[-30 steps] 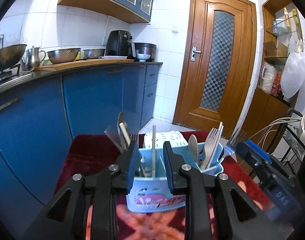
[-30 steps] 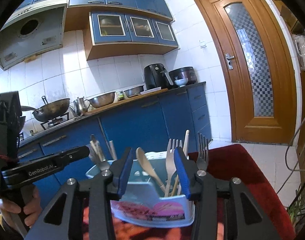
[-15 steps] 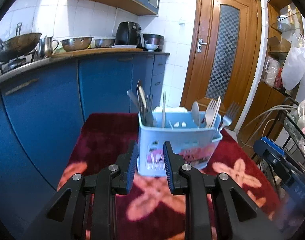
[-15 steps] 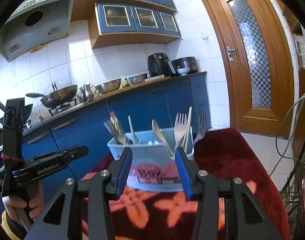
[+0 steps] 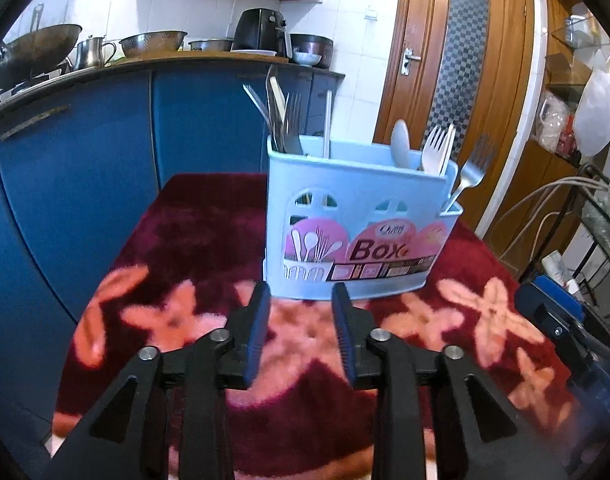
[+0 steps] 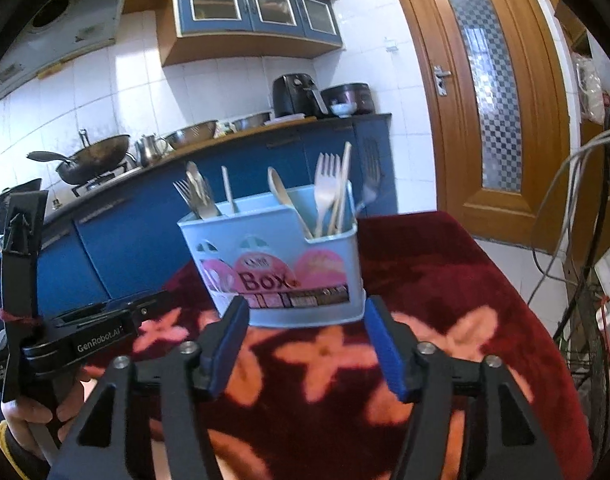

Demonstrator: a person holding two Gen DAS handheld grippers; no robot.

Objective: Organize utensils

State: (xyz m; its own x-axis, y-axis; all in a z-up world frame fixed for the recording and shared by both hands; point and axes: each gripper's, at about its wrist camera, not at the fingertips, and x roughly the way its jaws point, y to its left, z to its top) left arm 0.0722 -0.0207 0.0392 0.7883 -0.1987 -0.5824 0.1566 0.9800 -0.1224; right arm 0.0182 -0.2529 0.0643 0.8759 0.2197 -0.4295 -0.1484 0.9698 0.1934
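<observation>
A light blue utensil box (image 5: 357, 220) stands upright on a dark red floral cloth (image 5: 185, 248); it also shows in the right wrist view (image 6: 281, 264). It holds metal forks and knives (image 5: 281, 120) on its left, a spoon (image 5: 401, 142), a pale fork (image 5: 435, 152) and a metal fork (image 5: 471, 172) on its right. My left gripper (image 5: 301, 332) is open and empty, just in front of the box. My right gripper (image 6: 307, 348) is open and empty, also in front of the box.
Blue kitchen cabinets (image 5: 85, 160) with a counter of pots and bowls (image 5: 153, 42) stand behind the table. A wooden door (image 5: 465, 80) is at the back right. A wire rack with cables (image 6: 585, 280) is at the right. The left gripper's body (image 6: 77, 340) shows at the left.
Both grippers have pulled back and down from above the utensil box to in front of it. The box now stands farther off. Both grippers stay open, the right one wider.
</observation>
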